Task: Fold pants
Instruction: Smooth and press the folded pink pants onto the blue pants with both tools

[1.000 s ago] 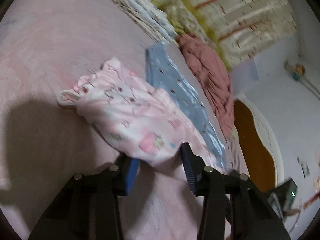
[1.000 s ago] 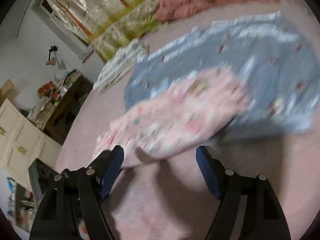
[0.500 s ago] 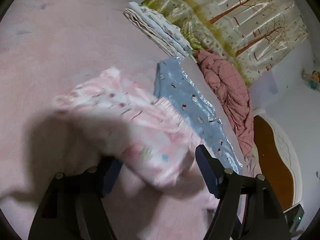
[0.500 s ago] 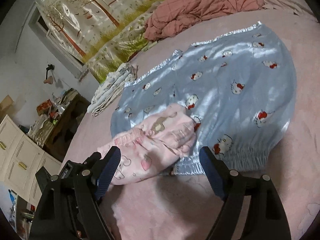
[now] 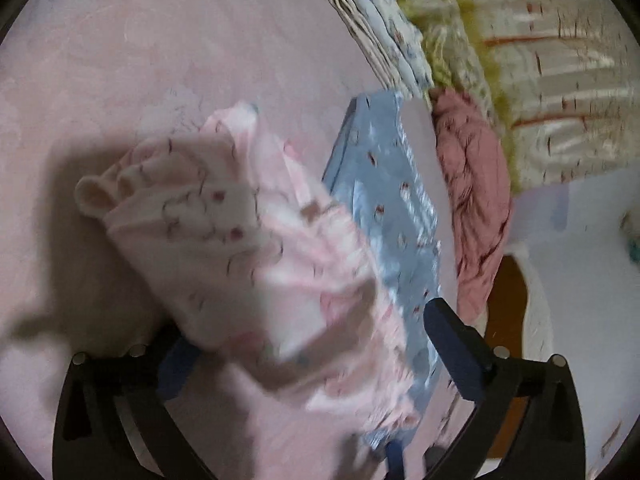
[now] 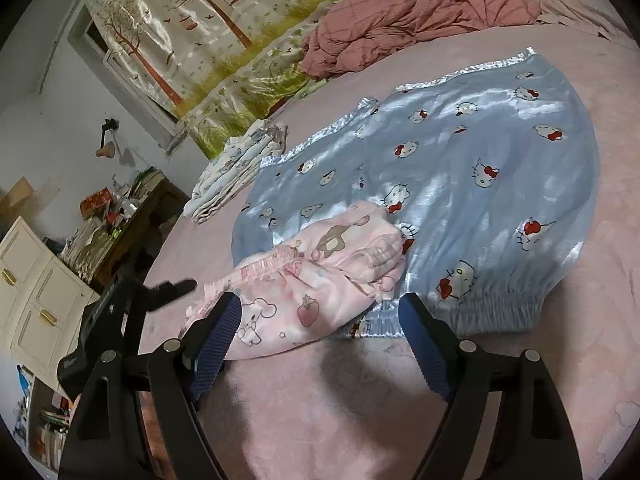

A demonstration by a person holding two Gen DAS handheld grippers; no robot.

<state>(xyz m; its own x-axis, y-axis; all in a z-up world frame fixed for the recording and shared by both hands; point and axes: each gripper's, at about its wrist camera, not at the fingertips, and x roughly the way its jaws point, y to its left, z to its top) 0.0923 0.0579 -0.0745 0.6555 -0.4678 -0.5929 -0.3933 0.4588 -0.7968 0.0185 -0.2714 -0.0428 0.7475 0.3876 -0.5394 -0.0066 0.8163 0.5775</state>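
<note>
1. A pink bedspread [image 6: 400,420] covers the whole work surface and carries every garment in view.
2. A curtain printed with trees [image 6: 192,28] hangs along the far edge of the bed, above a strip of green leafy fabric.
3. A crumpled dusty-red quilt [image 6: 400,12] is heaped at the far side, well apart from the work.
4. White cabinets [image 6: 32,292] and a cluttered dark desk [image 6: 132,216] stand off the bed on the left of the right wrist view.
5. Blue satin shorts with a cat print [image 6: 480,184] lie spread flat, the gathered waistband nearest the right gripper.
6. The pink pants [image 6: 312,288], printed with cartoon animals and strawberries, lie bunched in a soft bundle whose far end overlaps the near left part of the blue shorts; the rest sits on the bedspread. In the blurred left wrist view the bundle [image 5: 256,248] fills the middle and hides part of the blue shorts [image 5: 392,200].
7. A stack of folded pale printed cloth [image 6: 236,168] rests beyond the shorts, near the curtain.
8. The right gripper [image 6: 320,336] stands wide apart, with the near edge of the pants between its blue pads and nothing clamped.
9. The left gripper [image 5: 308,340] is spreading its jaws, the pants lying loose between them; it shows as a dark shape at the left in the right wrist view.
</note>
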